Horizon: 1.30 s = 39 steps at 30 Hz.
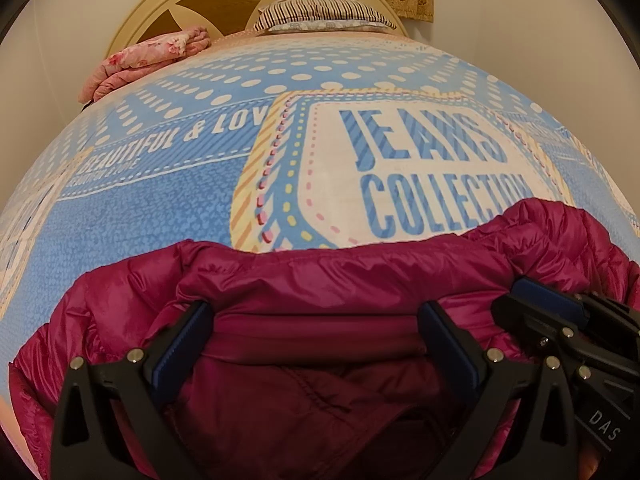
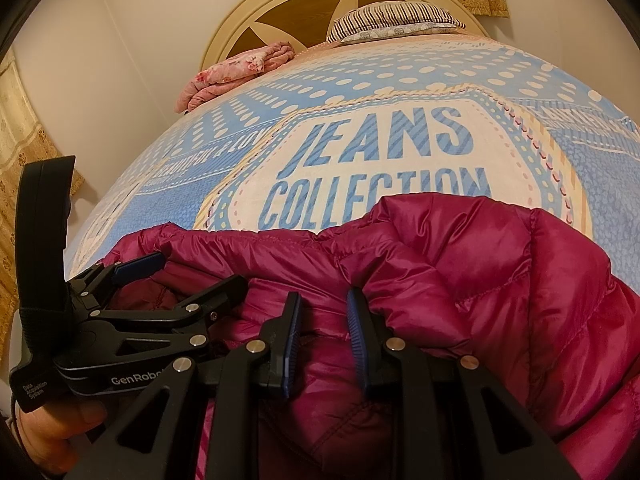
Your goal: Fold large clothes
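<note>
A magenta puffer jacket [image 1: 320,272] lies bunched at the near end of the bed, also in the right wrist view [image 2: 480,280]. My left gripper [image 1: 316,332] is open wide, its jaws straddling a band-like edge of the jacket without pinching it. It also shows at the left of the right wrist view [image 2: 188,272]. My right gripper [image 2: 324,336] has its jaws narrowly apart with jacket fabric between the pads; the pads do not visibly press it. It appears at the right of the left wrist view [image 1: 552,296].
The bed carries a blue dotted "JEANS COLLECTION" cover [image 1: 200,200]. A folded pink floral blanket [image 1: 148,60] and a striped pillow [image 1: 320,14] lie by the cream headboard [image 1: 160,8]. White walls stand on both sides, and curtains [image 2: 24,140] hang at left.
</note>
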{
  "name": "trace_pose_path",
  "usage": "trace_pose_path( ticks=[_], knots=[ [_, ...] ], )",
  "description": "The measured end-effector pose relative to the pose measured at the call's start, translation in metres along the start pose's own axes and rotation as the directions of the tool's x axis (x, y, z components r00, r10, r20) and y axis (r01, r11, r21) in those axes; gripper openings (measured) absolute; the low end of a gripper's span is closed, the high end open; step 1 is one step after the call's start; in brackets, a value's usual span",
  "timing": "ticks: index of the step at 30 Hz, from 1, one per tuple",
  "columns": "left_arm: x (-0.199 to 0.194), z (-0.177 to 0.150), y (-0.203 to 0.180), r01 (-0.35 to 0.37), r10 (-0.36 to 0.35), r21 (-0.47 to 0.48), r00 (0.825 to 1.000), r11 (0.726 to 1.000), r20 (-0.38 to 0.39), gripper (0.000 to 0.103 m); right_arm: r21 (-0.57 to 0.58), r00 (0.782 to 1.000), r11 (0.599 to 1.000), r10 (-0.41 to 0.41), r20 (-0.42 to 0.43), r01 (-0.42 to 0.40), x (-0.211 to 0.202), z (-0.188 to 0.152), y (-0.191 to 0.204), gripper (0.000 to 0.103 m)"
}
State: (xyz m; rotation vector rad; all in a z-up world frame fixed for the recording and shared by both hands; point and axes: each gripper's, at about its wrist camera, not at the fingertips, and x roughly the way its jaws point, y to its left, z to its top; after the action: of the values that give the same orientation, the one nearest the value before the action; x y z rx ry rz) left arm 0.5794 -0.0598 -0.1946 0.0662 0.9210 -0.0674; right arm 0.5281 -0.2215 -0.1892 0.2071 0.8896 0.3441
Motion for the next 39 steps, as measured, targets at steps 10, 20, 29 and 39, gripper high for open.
trace_pose_path(
  ticks=[10,20,29,39],
  knots=[
    [0.0,0.0,0.0,0.0,0.0,0.0,1.0,1.0,0.0,0.103,0.0,1.0,1.0,-0.001,0.0,0.001,0.0,0.0,0.001,0.025],
    [0.0,0.0,0.0,-0.001,0.001,0.003,1.0,1.0,0.0,0.103,-0.004,1.0,1.0,-0.006,-0.001,0.006,0.001,0.0,0.002,0.025],
    [0.001,0.0,-0.001,-0.009,0.009,0.008,1.0,1.0,0.001,0.103,-0.024,1.0,0.999,-0.03,-0.007,0.029,0.001,-0.002,0.0,0.025],
    [-0.07,0.003,0.017,0.04,-0.039,-0.006,0.995,0.999,0.091,0.103,-0.101,1.0,0.995,-0.027,0.0,0.027,-0.055,0.013,-0.006,0.077]
  ],
)
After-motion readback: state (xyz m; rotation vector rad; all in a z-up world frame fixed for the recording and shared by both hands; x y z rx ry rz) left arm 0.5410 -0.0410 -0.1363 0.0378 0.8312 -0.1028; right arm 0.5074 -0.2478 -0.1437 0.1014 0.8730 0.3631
